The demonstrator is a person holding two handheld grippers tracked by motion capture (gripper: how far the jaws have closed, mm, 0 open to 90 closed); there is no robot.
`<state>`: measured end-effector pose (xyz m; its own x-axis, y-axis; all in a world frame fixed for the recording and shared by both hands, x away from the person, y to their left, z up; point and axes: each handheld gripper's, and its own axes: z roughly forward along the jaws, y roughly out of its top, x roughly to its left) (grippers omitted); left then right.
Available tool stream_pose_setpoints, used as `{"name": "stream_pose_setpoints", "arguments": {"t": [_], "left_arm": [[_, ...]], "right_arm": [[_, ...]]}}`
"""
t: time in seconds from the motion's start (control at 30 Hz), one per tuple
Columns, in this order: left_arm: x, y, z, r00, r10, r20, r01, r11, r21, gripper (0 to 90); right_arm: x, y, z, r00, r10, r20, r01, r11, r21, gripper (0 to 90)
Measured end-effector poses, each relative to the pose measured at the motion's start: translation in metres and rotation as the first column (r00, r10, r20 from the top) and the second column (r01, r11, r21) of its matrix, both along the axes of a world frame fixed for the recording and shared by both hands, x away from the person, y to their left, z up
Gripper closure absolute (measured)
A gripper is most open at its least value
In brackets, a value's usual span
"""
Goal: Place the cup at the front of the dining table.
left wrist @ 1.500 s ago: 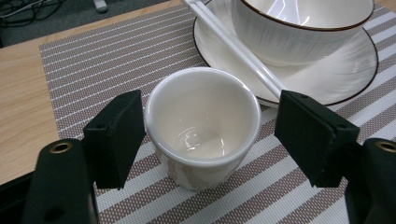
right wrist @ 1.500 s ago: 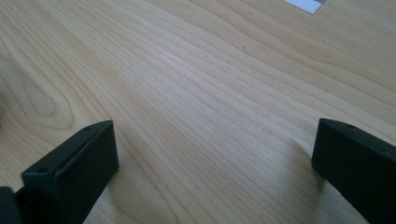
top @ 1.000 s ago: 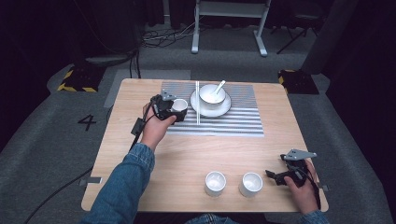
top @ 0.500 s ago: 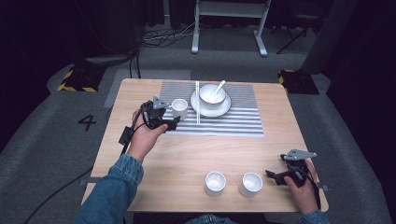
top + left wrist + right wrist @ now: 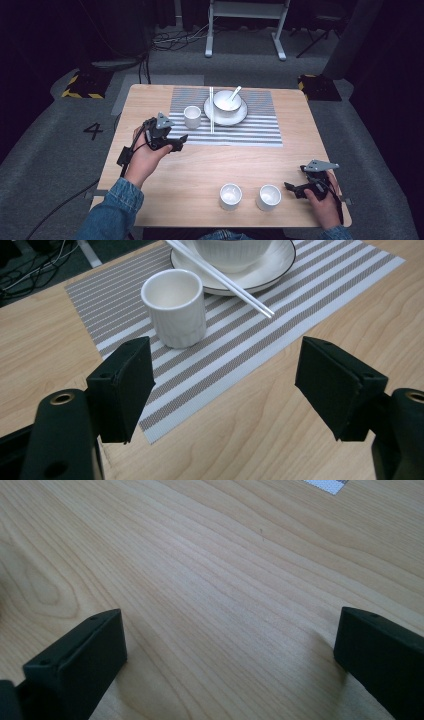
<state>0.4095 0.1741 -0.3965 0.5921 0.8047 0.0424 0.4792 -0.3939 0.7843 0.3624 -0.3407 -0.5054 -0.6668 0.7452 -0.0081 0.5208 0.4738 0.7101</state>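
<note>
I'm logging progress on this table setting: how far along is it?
Done, it seems: one cup stands on the striped mat beside the plate with bowl, spoon and chopsticks. In hand: nothing; the left gripper is open just short of the mat, the right gripper open over bare wood. Possibly left: two cups near the table's front edge.

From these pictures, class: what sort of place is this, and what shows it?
Probably a recording studio or lab staged as a dining setting: dark surroundings, loose floor cables, hazard-striped blocks, and a wooden table with a striped placemat laid with tableware.
</note>
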Motion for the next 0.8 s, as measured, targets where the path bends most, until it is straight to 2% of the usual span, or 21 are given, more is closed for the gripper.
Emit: {"name": "stream_pose_setpoints", "arguments": {"t": [0.1, 0.33, 0.47, 0.8], "left_arm": [[-0.007, 0.004, -0.002, 1.0, -0.002, -0.007, 0.002, 0.9999, -0.017, 23.7], [-0.024, 0.014, -0.006, 0.9999, -0.01, -0.009, 0.01, 0.9999, 0.003, 23.7], [-0.034, 0.02, -0.01, 0.9999, -0.006, -0.011, 0.006, 1.0, -0.003, 23.6], [-0.058, 0.033, -0.024, 0.9999, 0.001, -0.01, -0.001, 1.0, 0.008, 23.4]], "right_arm": [[0.0, 0.0, 0.0, 1.0, 0.0, 0.0, 0.0, 1.0, 0.0, 0.5], [0.0, 0.0, 0.0, 1.0, 0.0, 0.0, 0.0, 1.0, -0.001, 0.4], [0.0, 0.0, 0.0, 1.0, 0.0, 0.0, 0.0, 1.0, -0.001, 0.5], [0.0, 0.0, 0.0, 1.0, 0.0, 0.0, 0.0, 1.0, 0.0, 0.5]]}}
